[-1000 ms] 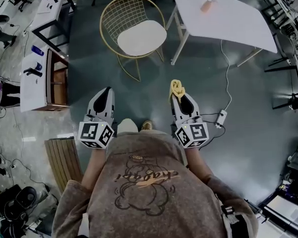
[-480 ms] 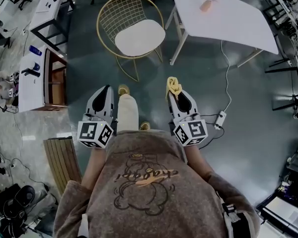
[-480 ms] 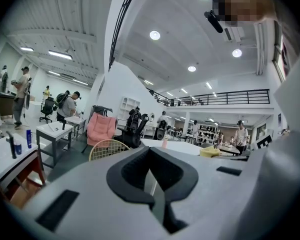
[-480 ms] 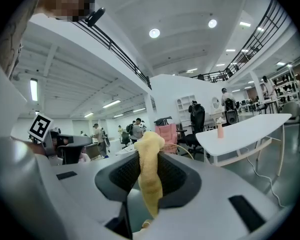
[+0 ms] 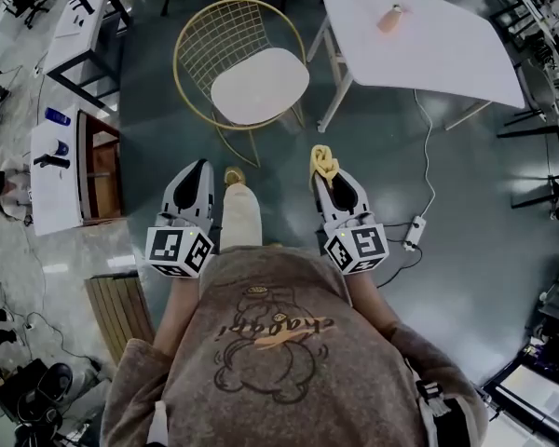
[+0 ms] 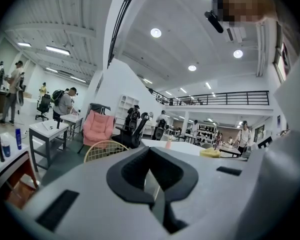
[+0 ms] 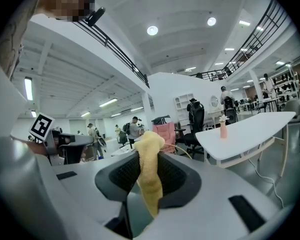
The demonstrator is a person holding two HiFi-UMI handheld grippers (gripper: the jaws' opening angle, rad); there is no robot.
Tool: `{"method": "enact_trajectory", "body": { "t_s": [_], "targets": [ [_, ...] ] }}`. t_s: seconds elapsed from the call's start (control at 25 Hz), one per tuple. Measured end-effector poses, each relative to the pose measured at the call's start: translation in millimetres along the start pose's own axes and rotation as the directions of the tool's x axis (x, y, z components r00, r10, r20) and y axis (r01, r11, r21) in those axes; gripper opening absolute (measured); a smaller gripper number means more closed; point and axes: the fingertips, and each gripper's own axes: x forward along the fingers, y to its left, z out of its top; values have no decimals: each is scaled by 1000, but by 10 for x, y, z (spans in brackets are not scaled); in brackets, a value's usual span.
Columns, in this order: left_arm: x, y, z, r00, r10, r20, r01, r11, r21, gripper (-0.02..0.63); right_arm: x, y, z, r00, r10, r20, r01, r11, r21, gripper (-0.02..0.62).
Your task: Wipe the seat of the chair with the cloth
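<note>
The right gripper [image 7: 147, 158] has its jaws clenched on the yellow cloth [image 7: 150, 180]. In the right gripper view the cloth is pinched between the dark pads, and a bunched end stands up past the tips. The left gripper [image 6: 150, 156] has its jaws pressed together with nothing between them.

Only the head view shows the chair seat [image 5: 259, 85]. It is a pale cushion inside a gold wire chair [image 5: 214, 37], ahead of both pairs of jaws and well apart from them, nearer the line of the left jaws. The cloth touches no part of it. The left gripper view shows only the top of the wire back, just left of its jaws, and not the cushion. The right gripper view shows just a thin gold curve right of the cloth.

The head view also shows a power strip [image 5: 413, 233] on the floor, to the right of the right gripper and behind its tips. Neither gripper view shows it. A pink armchair [image 6: 98, 129] beyond the wire chair shows best in the left gripper view. The white table [image 7: 245, 129] stands ahead and to the right of the right jaws, with a pink bottle [image 7: 223, 129] on it.

By count there are two grippers, one cloth, one wire chair with one cushion, one white table with one bottle, and one power strip.
</note>
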Motion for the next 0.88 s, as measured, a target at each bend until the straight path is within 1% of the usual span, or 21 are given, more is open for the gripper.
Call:
{"method": "enact_trajectory", "body": {
  "t_s": [0.16,0.36,0.64,0.88],
  "targets": [
    [451,216,89,1000,-25,-12,25,1000,-5,3,402,-175,83,1000,-25,-1,25,1000,10,118],
    [1019,527,293,998,-52,-26,52,999,-7,3,964,-319,257,999,-38,-8,38,999,9,118],
    [1692,983,550,994,-94,-57,94,996,-5,3,1711,-453,492,997,-77,-5,77,997,23,118],
    [2219,1338,736,986,-148,-77,148,989,-1,3,2276,-534,666,993,-121,10,120,992,28,118]
  ]
}}
